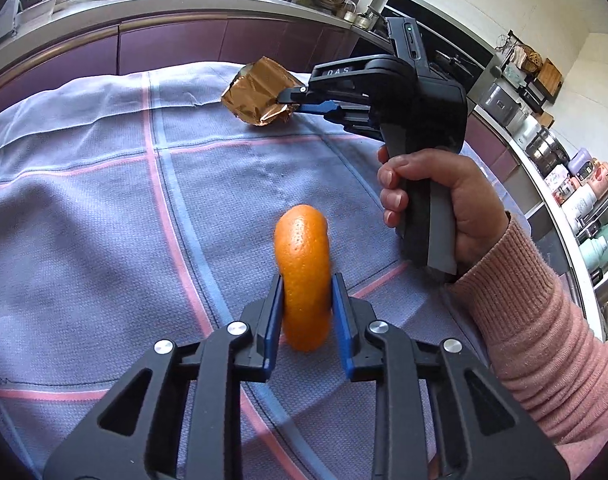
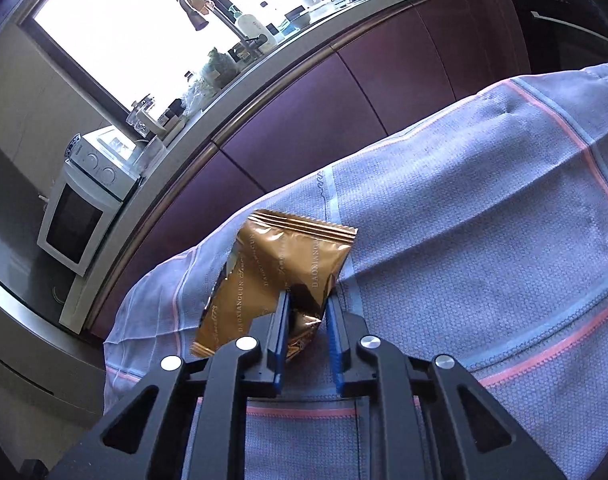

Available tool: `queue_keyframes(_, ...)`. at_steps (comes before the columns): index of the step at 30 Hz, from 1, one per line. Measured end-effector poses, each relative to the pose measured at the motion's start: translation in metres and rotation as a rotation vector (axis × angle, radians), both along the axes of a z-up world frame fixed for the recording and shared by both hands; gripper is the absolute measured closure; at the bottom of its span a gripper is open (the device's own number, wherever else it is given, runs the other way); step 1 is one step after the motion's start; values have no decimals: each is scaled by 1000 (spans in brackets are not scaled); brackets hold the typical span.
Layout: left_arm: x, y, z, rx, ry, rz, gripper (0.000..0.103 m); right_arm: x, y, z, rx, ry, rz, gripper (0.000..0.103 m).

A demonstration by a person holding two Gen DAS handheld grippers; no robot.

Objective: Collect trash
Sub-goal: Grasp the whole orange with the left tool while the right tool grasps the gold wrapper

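Observation:
A curved piece of orange peel (image 1: 303,276) stands on edge between the blue pads of my left gripper (image 1: 307,292), which is shut on it just above the cloth. Farther back on the table, a crumpled gold snack wrapper (image 1: 260,94) is pinched at its near corner by my right gripper (image 1: 294,100), held by a hand in a pink sleeve (image 1: 544,344). In the right wrist view the gold wrapper (image 2: 280,264) sits tilted near the table's far edge, and the right gripper (image 2: 306,312) is shut on its lower corner.
A lilac tablecloth (image 1: 104,200) with pink and blue stripes covers the table. Beyond its far edge run dark purple cabinets (image 2: 364,92) under a cluttered counter. A white microwave (image 2: 84,216) stands at the left. Shelves with pots and jars (image 1: 552,152) line the right side.

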State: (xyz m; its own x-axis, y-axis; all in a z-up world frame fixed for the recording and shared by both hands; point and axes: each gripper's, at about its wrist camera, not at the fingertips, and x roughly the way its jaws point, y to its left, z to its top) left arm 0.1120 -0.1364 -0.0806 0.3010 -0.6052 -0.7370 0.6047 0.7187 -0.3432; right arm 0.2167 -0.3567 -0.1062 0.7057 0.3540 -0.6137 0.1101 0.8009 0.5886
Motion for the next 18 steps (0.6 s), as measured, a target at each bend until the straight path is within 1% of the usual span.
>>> queue_keyframes(2,0,7,4,-9,-6,6,80,-4,1,3,-2,-14,10,92)
queue_keyframes(8,-5,31,17,-30,-42,42,81,-29,12,20,-5,-76,54,94)
queue_keyframes(14,-14,60,31,-36,-78,82,81,-60,28,35,8,-140,114,94)
queue_keyframes(18,-23,73,38,-20,-112,112,81,-78,40,39,24,-164,141,94)
